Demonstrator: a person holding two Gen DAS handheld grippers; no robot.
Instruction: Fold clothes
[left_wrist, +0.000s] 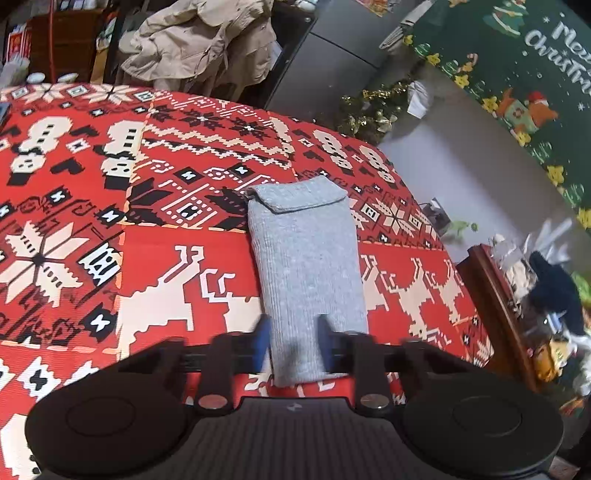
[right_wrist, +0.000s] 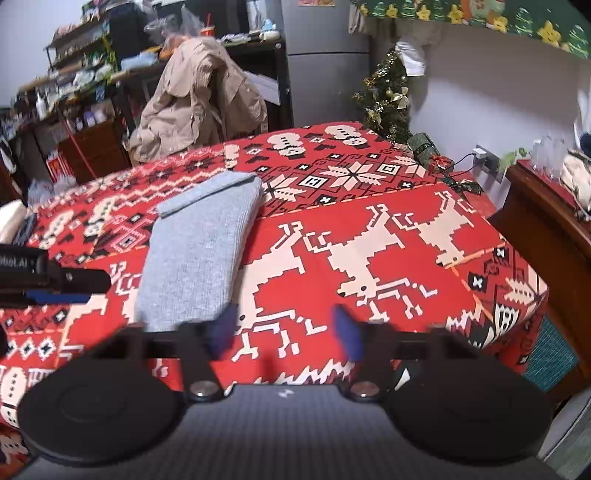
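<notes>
Left tool (left_wrist: 291, 343) angled down, astride grey folded garment (left_wrist: 306, 266).

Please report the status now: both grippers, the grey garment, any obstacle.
Left gripper astride near end of folded grey garment, grip unclear. Right gripper open over red patterned cover, beside garment's near corner. No obstacle near the garment.

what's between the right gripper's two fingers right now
Only bare red patterned blanket, seen in the right wrist view. The grey folded garment lies left of the right gripper.
</notes>
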